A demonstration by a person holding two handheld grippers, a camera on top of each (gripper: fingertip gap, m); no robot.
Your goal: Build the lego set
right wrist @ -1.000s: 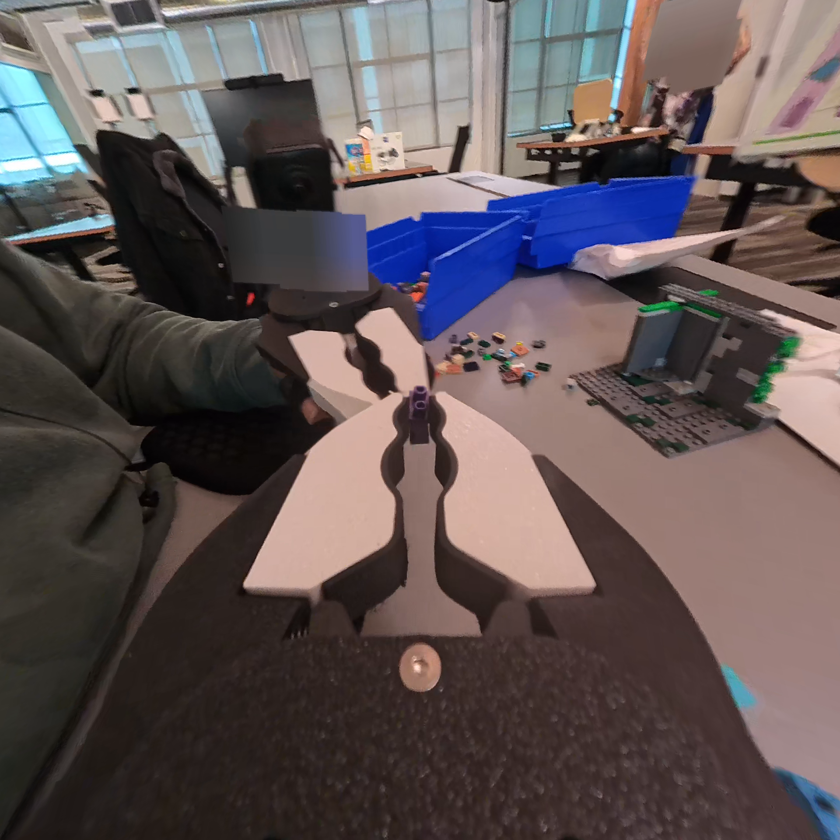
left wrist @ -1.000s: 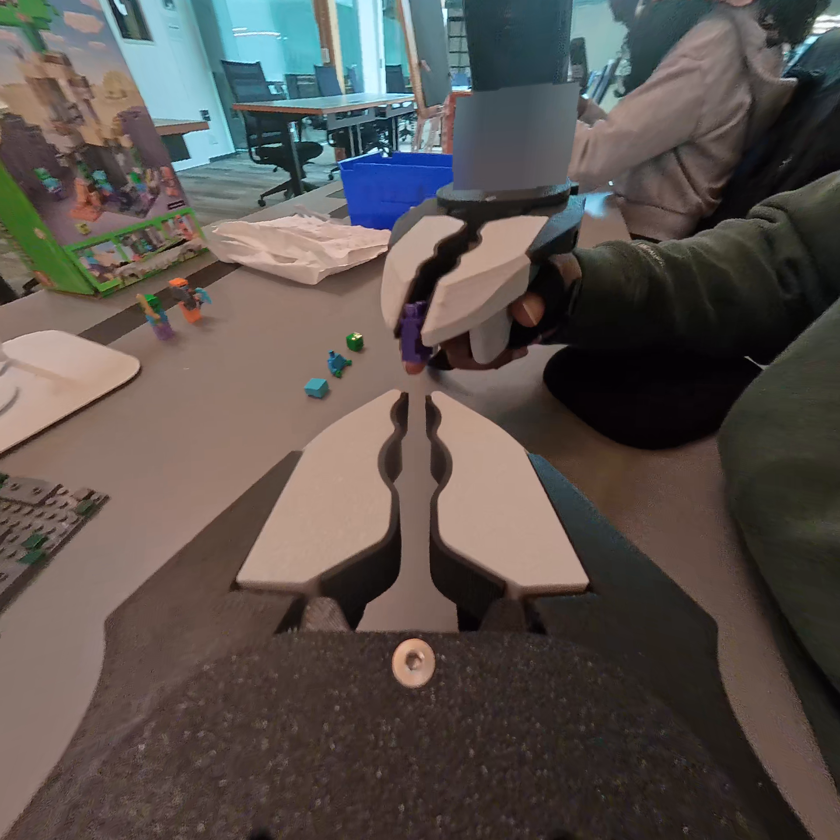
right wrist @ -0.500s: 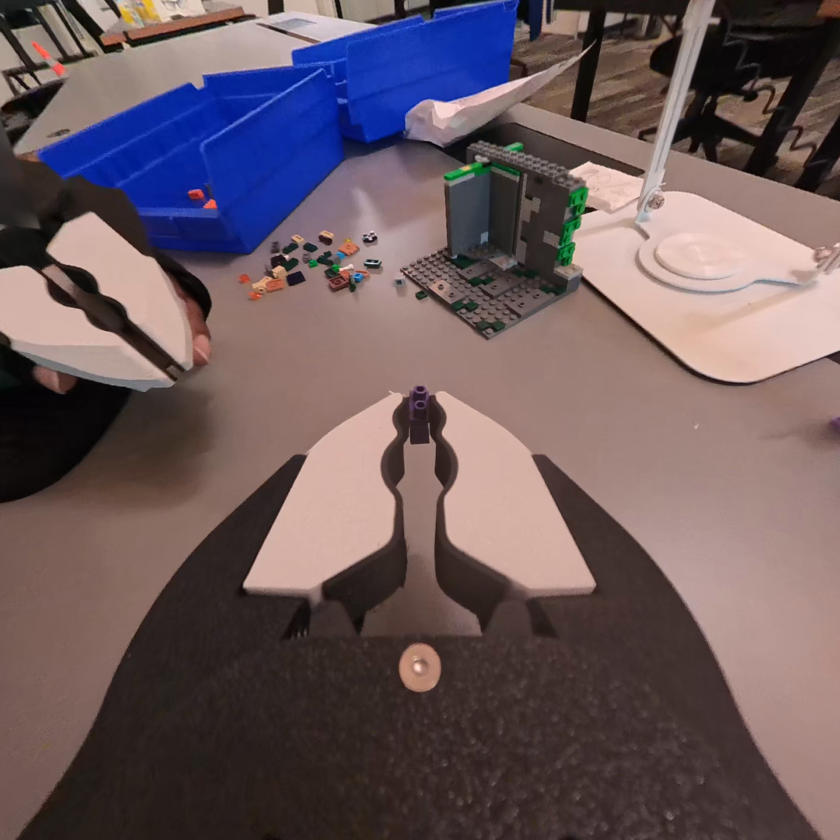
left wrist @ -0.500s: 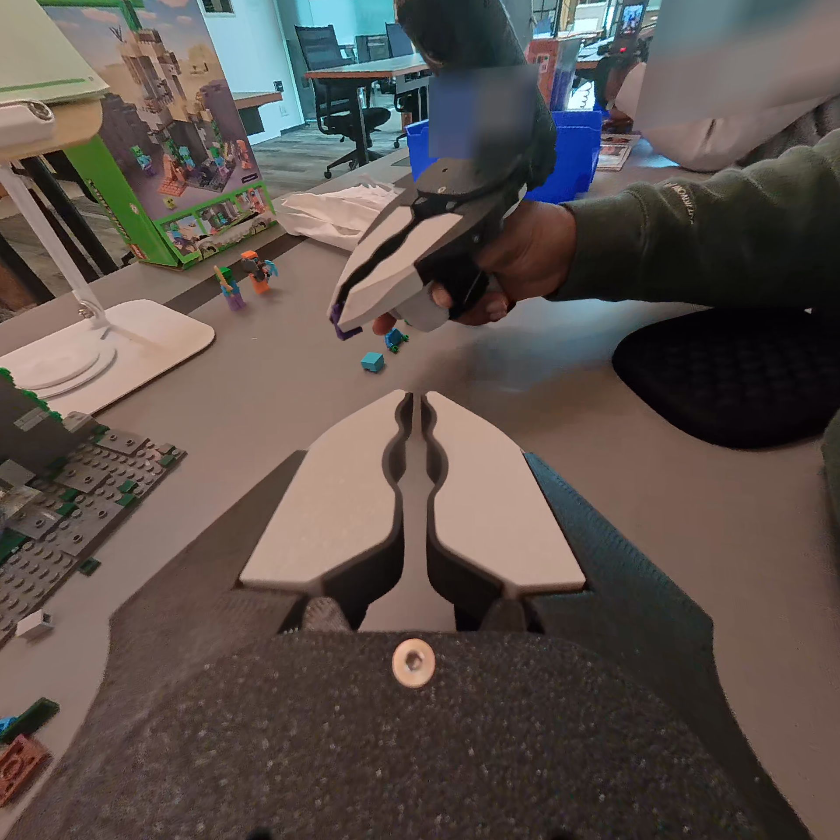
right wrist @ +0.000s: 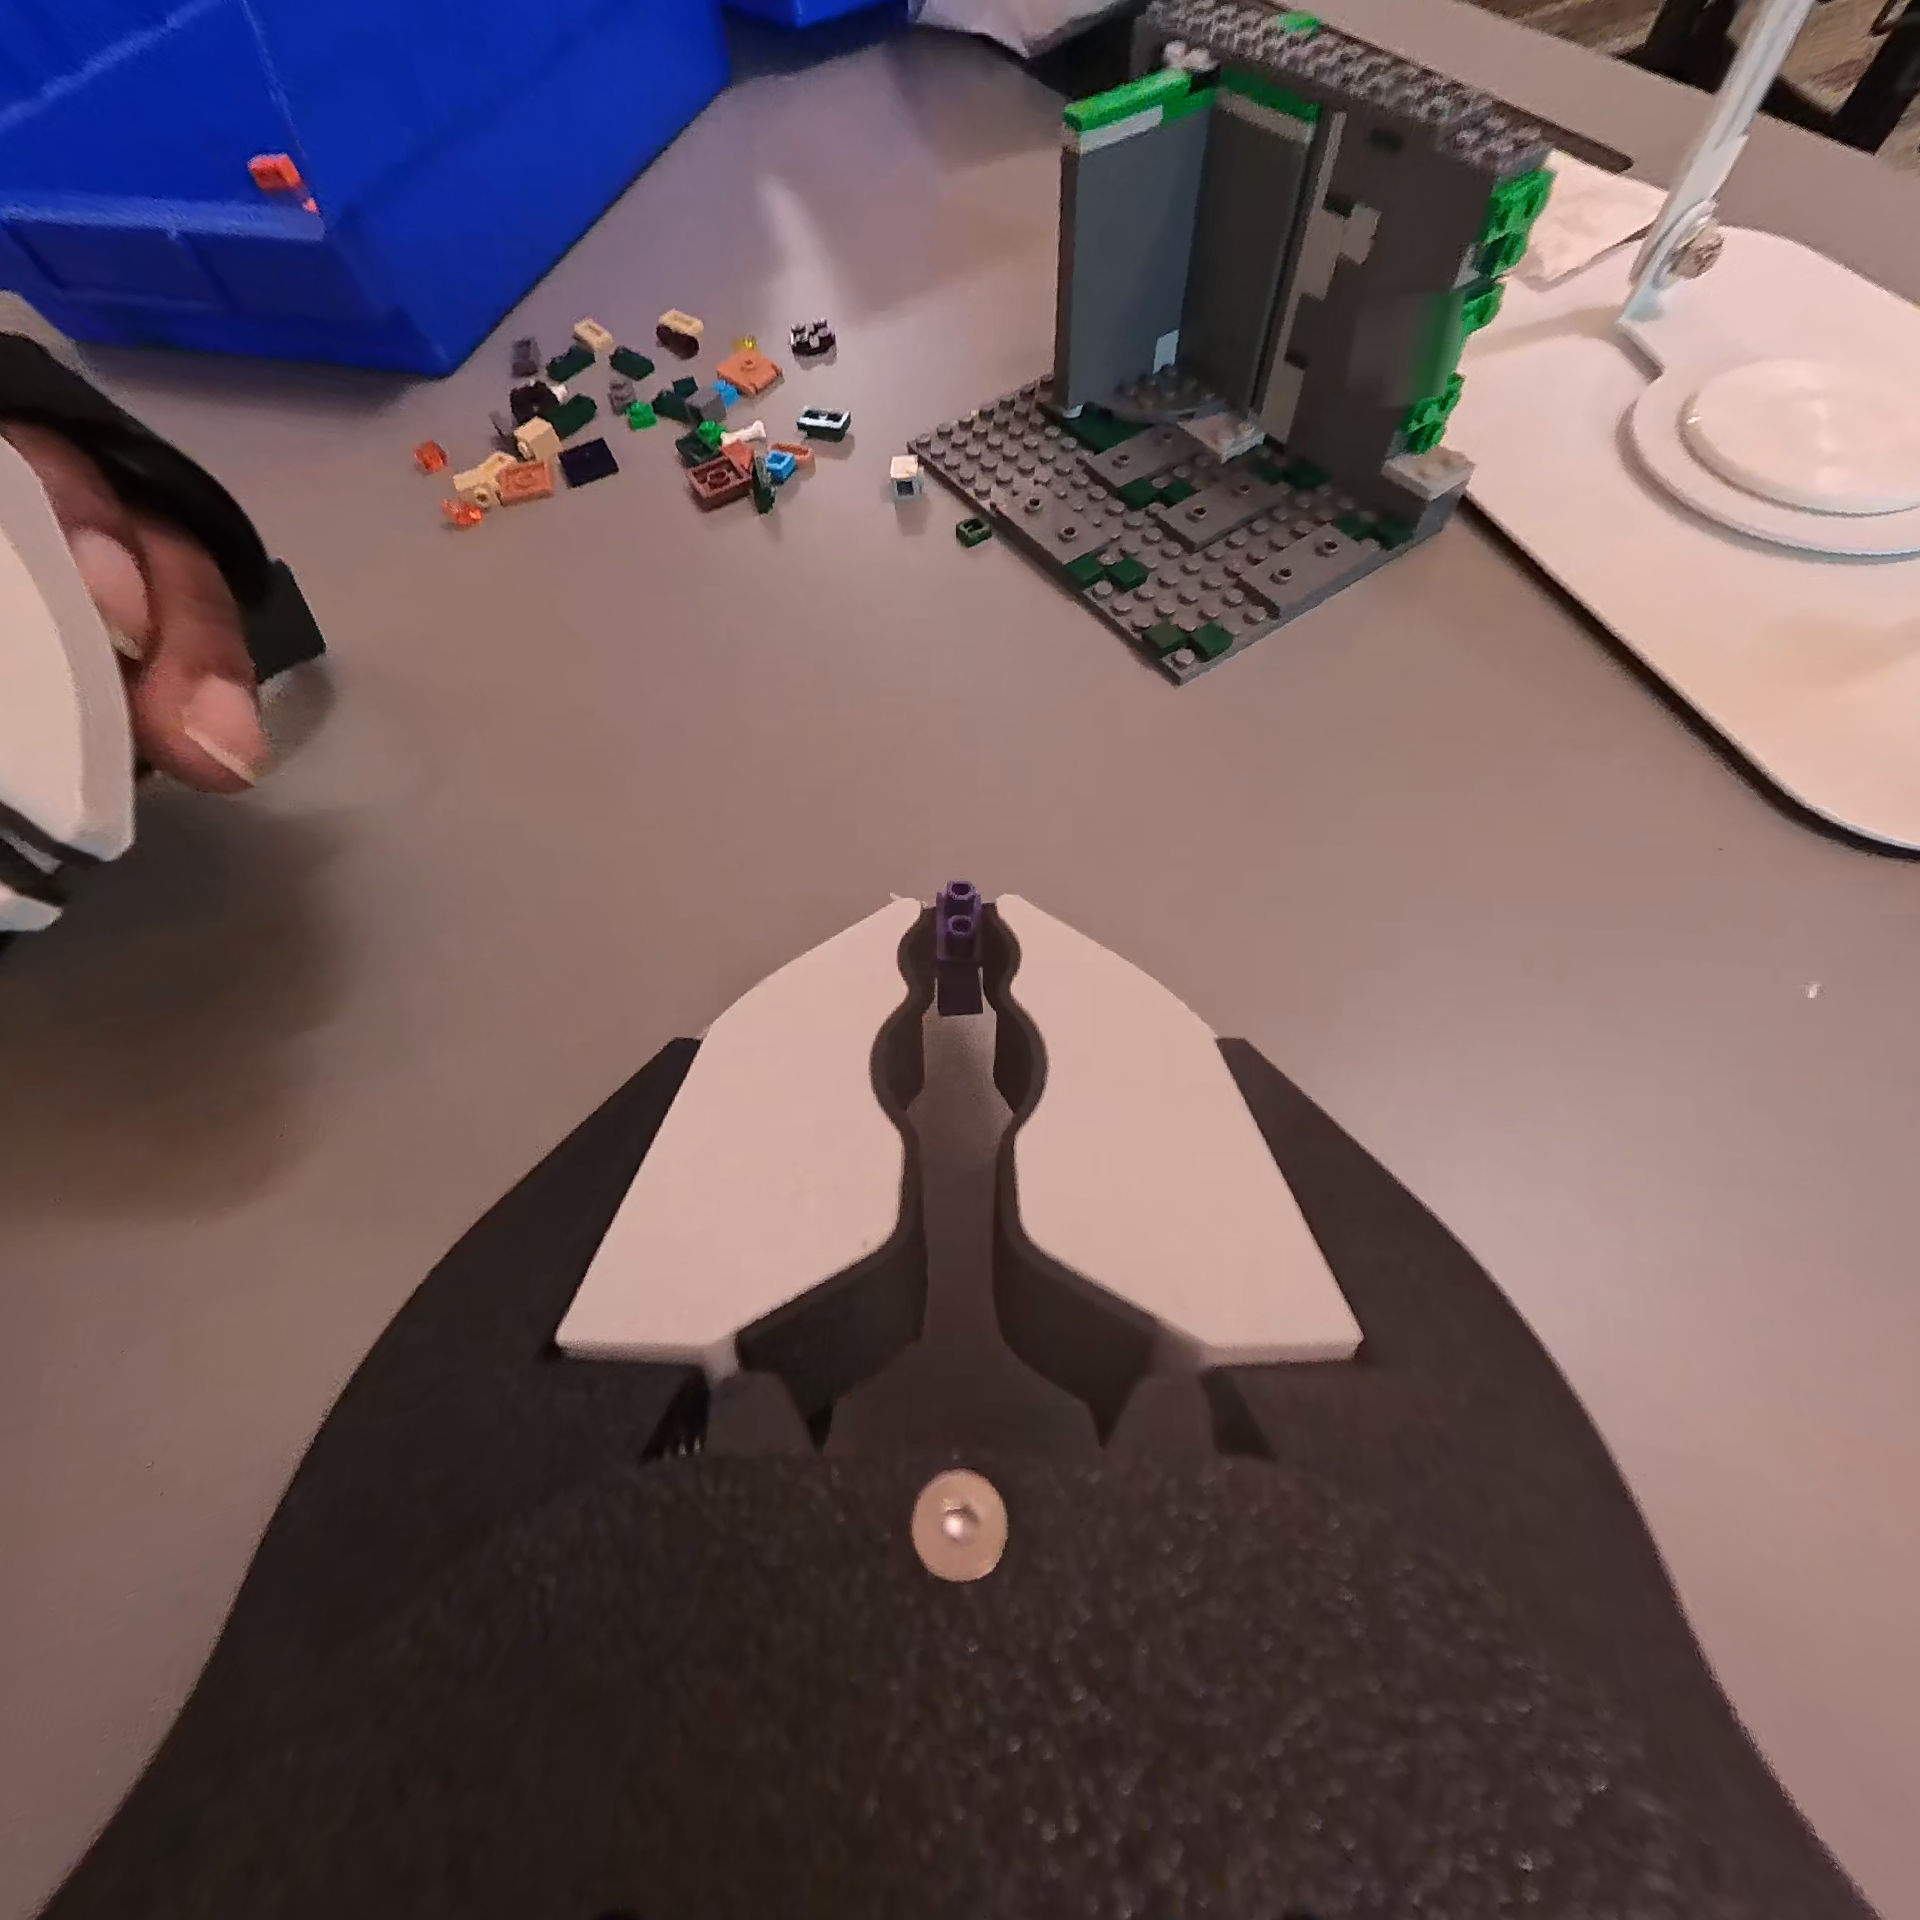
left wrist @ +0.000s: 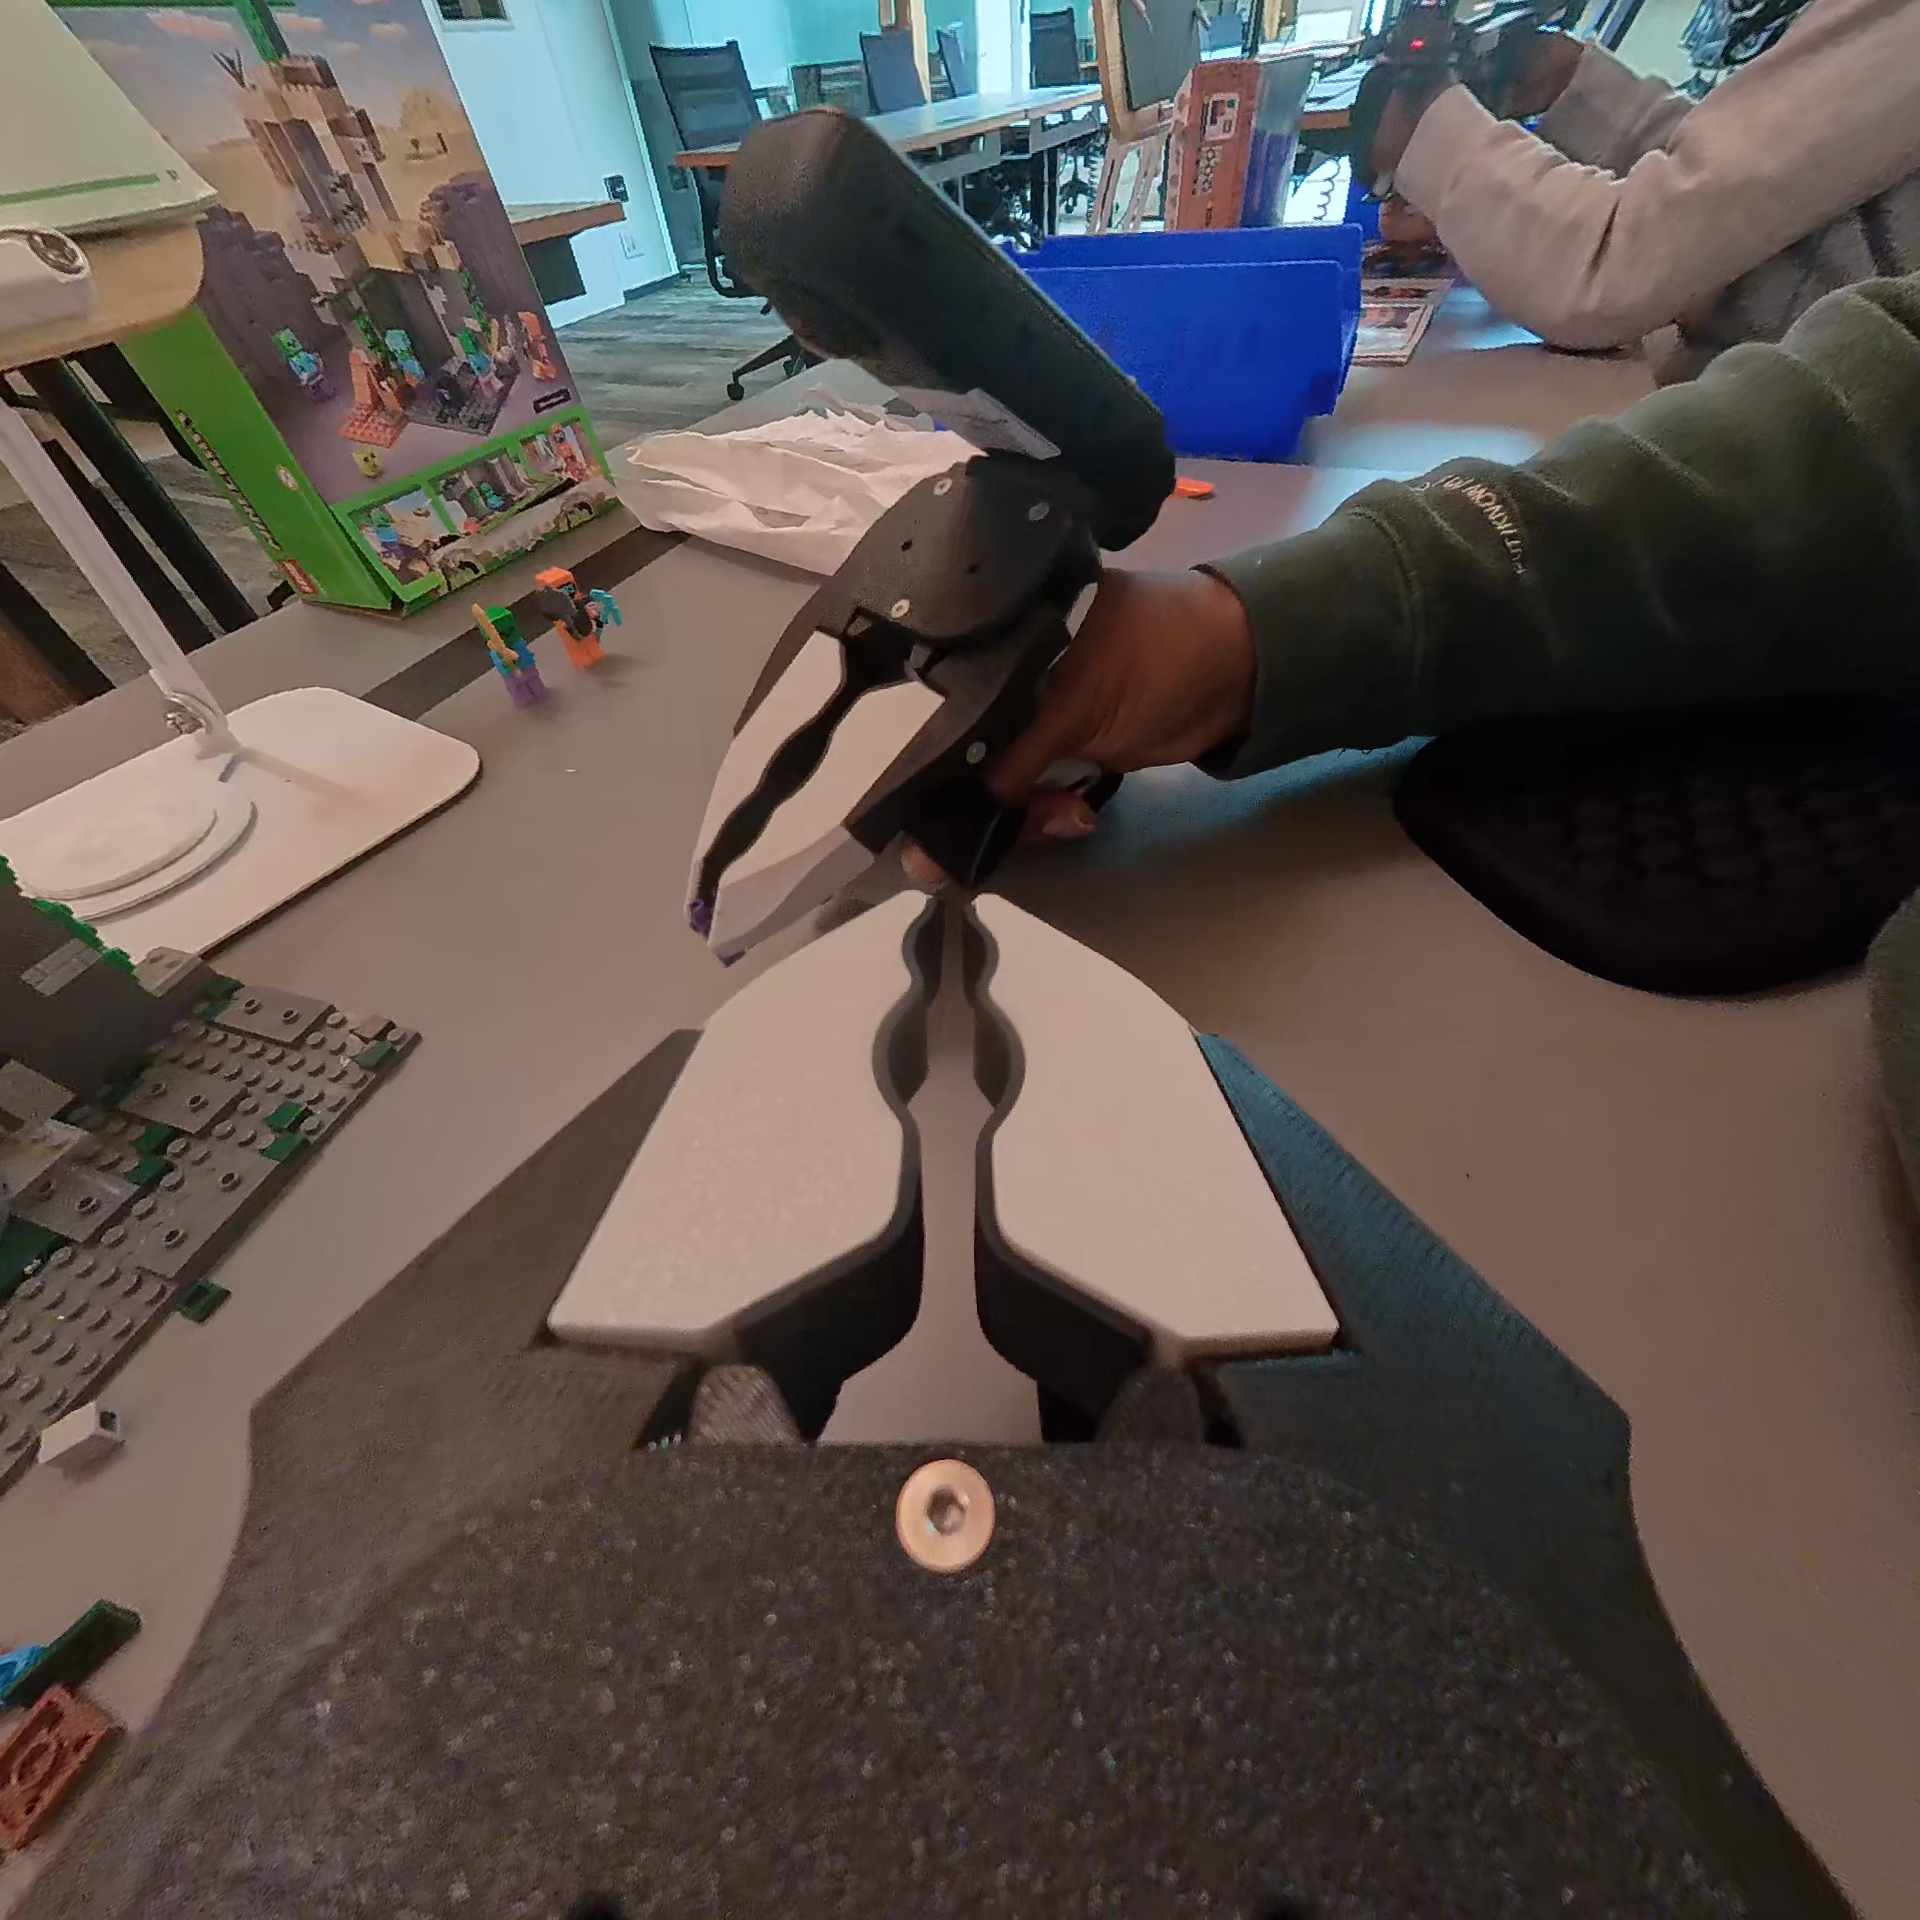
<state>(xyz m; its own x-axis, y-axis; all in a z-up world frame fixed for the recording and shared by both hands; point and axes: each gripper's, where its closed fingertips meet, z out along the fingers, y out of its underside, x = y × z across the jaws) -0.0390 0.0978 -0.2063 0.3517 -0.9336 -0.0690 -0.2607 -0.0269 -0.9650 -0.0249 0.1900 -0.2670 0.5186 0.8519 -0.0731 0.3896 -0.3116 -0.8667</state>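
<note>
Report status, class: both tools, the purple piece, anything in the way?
Right tool shut on purple piece. Left tool shut, empty. Grey build ahead; table between bare.

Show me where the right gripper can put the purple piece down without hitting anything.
Bare grey table lies ahead of the purple piece, bordered by the grey baseplate, the white stand base and the loose bricks. It is crowded from those bricks to the baseplate.
</note>
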